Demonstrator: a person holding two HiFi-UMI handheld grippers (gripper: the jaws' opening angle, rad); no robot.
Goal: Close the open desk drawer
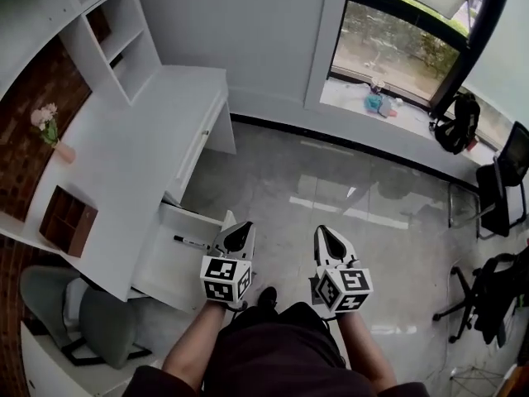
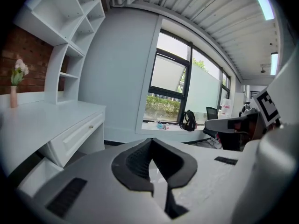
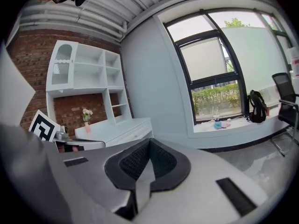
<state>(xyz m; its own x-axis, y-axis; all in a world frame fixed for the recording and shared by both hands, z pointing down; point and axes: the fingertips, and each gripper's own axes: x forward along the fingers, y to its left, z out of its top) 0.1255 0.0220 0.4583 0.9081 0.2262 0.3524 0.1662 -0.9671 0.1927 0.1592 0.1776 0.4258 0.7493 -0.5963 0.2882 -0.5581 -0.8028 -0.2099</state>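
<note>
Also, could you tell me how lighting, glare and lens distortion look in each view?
Head view: daylight from the black-framed window streaks as glare on the glossy grey floor; the open white desk drawer is evenly lit. Left gripper view: fisheye bends the white shelf unit, and the corners go black. Right gripper view: the same curving and black corners.

1. The drawer [image 1: 169, 265] is white, shallow and rectangular.
2. It stands pulled far out from the front of the white desk [image 1: 116, 180], at its near end.
3. A black marker [image 1: 189, 241] lies inside.
</note>
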